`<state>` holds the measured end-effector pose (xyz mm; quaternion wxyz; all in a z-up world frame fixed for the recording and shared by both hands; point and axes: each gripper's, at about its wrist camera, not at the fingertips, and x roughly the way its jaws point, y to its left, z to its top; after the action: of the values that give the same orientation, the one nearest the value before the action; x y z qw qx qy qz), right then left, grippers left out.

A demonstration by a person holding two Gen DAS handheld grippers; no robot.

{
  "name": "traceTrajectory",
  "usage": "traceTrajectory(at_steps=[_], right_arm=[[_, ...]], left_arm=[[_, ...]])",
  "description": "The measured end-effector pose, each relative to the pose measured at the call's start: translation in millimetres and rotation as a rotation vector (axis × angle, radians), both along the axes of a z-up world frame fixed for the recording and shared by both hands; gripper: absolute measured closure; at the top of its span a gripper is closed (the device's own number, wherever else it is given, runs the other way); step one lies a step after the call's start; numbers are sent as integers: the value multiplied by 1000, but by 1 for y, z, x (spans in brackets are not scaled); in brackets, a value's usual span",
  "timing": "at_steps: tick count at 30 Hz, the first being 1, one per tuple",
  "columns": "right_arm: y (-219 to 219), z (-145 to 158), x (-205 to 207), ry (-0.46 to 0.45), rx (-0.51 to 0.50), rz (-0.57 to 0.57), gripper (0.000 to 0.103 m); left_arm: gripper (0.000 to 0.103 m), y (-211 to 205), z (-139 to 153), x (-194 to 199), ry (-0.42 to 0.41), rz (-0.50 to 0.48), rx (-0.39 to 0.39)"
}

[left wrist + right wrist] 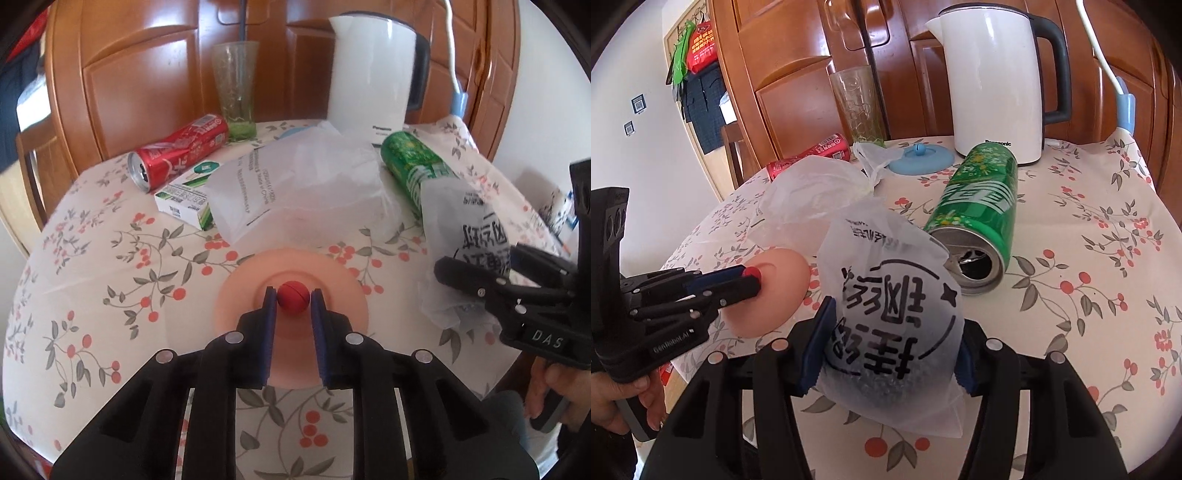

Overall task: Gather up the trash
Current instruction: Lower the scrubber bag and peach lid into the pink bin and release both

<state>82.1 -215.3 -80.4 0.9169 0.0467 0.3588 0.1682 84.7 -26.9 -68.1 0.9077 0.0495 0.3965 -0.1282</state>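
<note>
My left gripper (pixel 293 295) is shut on the red knob (pixel 293 297) of a peach-coloured lid (pixel 236 295); it also shows in the right wrist view (pixel 755 278). My right gripper (pixel 890 345) is shut on a white printed wrapper bag (pixel 886 314), held above the table; it shows at the right of the left wrist view (pixel 476 280). A green can (pixel 975 206) lies on its side just behind the bag. A red can (pixel 177 151), a green-and-white carton (pixel 188 195) and a crumpled clear plastic bag (pixel 295 184) lie further back.
A white kettle (pixel 993 81) and a tall glass (pixel 858 107) stand at the back of the floral-cloth table (pixel 1089 258). A blue silicone lid (pixel 921 157) lies by the kettle. Wooden cabinet doors (pixel 798 55) rise behind the table.
</note>
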Motion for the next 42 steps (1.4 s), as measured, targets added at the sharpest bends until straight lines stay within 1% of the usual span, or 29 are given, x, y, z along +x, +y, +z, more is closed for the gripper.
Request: traceTrajectory(at_steps=[5, 6, 8, 10, 13, 16, 24, 29, 34, 37, 42], right_arm=[[1, 0, 0, -4, -6, 7, 48], [1, 0, 0, -4, -6, 11, 48], [1, -1, 1, 2, 1, 19, 48], [0, 0, 2, 8, 15, 27, 49], [2, 0, 0, 7, 19, 39, 49], [3, 1, -3, 10, 34, 45, 49], [5, 4, -9, 1, 29, 50, 49], [4, 7, -15, -6, 44, 53, 50], [0, 12, -27, -6, 90, 64, 50], [0, 16, -40, -12, 101, 77, 50], [5, 24, -74, -24, 113, 116, 50]], left_arm=[[75, -3, -2, 3, -10, 11, 8], [75, -3, -3, 4, -15, 13, 8], [75, -1, -3, 7, -14, 18, -16], [85, 1, -4, 10, -14, 30, -31], [86, 3, -4, 10, -8, 24, -37], [86, 6, -3, 9, 1, 20, -63], [86, 9, -1, -4, -20, 22, -74], [86, 9, 9, -20, -35, 8, -80], [86, 10, 19, -42, -46, -7, -74], [86, 11, 23, -57, -47, -20, -80], [86, 13, 30, -91, -47, -43, -96]])
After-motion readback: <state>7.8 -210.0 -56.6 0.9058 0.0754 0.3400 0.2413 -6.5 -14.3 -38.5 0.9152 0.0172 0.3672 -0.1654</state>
